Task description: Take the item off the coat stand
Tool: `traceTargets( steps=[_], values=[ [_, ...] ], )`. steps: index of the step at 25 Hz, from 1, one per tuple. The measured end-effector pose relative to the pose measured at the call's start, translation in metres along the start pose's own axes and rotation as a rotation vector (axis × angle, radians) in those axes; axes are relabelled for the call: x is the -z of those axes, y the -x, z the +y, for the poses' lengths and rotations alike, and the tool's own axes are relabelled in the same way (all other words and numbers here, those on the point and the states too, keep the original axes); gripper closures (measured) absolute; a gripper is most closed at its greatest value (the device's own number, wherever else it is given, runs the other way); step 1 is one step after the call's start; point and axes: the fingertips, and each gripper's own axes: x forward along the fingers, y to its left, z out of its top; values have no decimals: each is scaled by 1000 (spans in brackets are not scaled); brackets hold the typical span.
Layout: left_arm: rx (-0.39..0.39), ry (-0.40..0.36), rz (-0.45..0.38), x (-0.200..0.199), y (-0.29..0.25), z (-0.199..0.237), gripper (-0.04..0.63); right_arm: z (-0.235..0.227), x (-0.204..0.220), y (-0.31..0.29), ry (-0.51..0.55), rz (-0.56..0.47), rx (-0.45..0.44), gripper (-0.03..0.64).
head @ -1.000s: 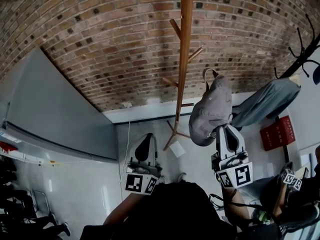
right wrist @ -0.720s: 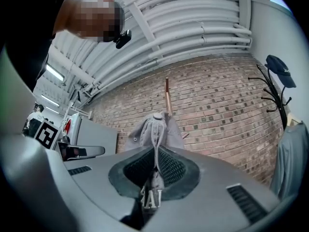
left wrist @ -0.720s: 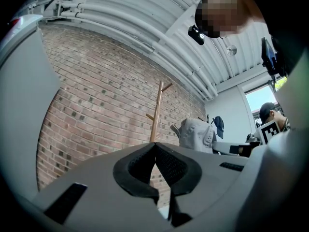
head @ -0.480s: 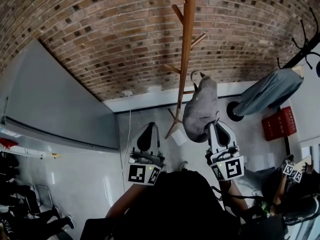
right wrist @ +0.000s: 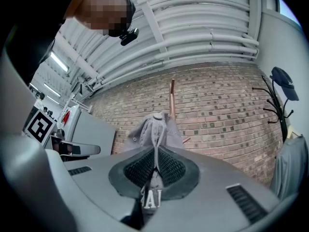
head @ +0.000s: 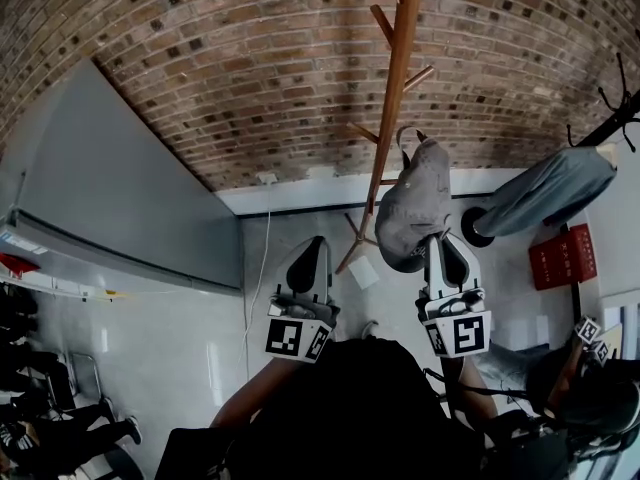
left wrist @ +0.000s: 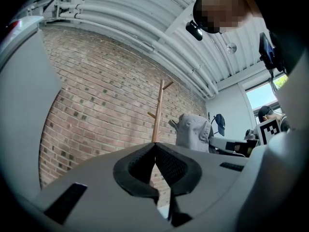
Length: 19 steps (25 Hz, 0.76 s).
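Observation:
A grey cap [head: 415, 203] is pinched by its brim in my right gripper [head: 443, 243], whose jaws are shut on it. The cap stands up from the jaws just right of the wooden coat stand's [head: 395, 98] pole; whether it touches a peg I cannot tell. In the right gripper view the cap [right wrist: 154, 129] rises between the pads of the right gripper [right wrist: 155, 153], with the coat stand [right wrist: 172, 98] behind it. My left gripper [head: 313, 258] is shut on nothing, left of the stand's base. The left gripper view shows that gripper's tips [left wrist: 154, 146] meeting, with the cap [left wrist: 193, 132] and stand [left wrist: 158, 110] beyond.
A brick wall [head: 250, 78] runs behind the stand. A grey panel [head: 120, 198] stands at the left. At the right, a black coat stand [head: 610, 118] carries a grey garment [head: 545, 203], beside a red box [head: 562, 256]. White paper [head: 364, 273] lies by the wooden stand's feet.
The right gripper, still holding the cap, has come in closer to the wooden pole. The left gripper has stayed shut and low.

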Motion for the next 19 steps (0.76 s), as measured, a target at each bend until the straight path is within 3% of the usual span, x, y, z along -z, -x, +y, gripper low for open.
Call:
traceTargets(
  steps=[19],
  values=[
    [-21,26,-3,-2,1,2,580,-13,-3,1,1,-21,36,588]
  ],
)
